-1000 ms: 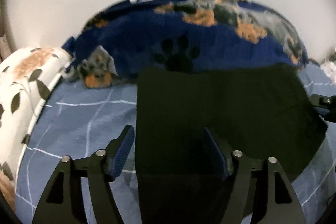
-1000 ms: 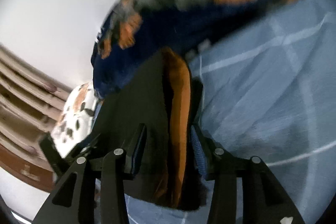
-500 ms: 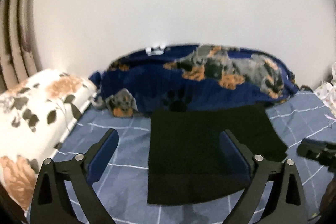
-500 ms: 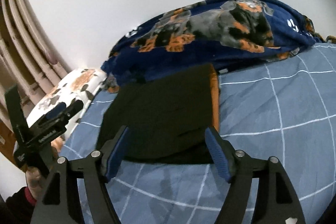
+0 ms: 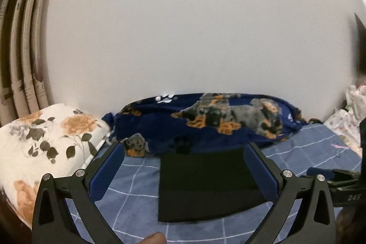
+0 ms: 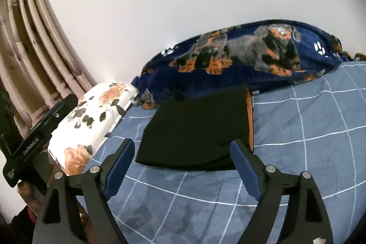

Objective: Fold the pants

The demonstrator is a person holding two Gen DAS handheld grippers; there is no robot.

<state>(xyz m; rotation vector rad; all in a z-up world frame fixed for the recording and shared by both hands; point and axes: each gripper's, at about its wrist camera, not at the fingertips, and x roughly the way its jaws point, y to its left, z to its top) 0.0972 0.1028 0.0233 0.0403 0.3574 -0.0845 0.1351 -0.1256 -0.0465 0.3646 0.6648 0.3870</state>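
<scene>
text: "DAS" on right gripper [image 5: 343, 189] body | left gripper [image 6: 36, 138] lettering: too blurred to read

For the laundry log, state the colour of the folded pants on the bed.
Black pants, with an orange strip along their right edge; the right wrist view shows it best.

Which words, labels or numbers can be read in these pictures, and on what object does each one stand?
"DAS" (first letter unsure): white lettering on the body of the right gripper.
White print on the body of the left gripper: too blurred to read.
Pants, blanket: no text.
The jaws of both grippers have just been opening, with nothing held between them.
</scene>
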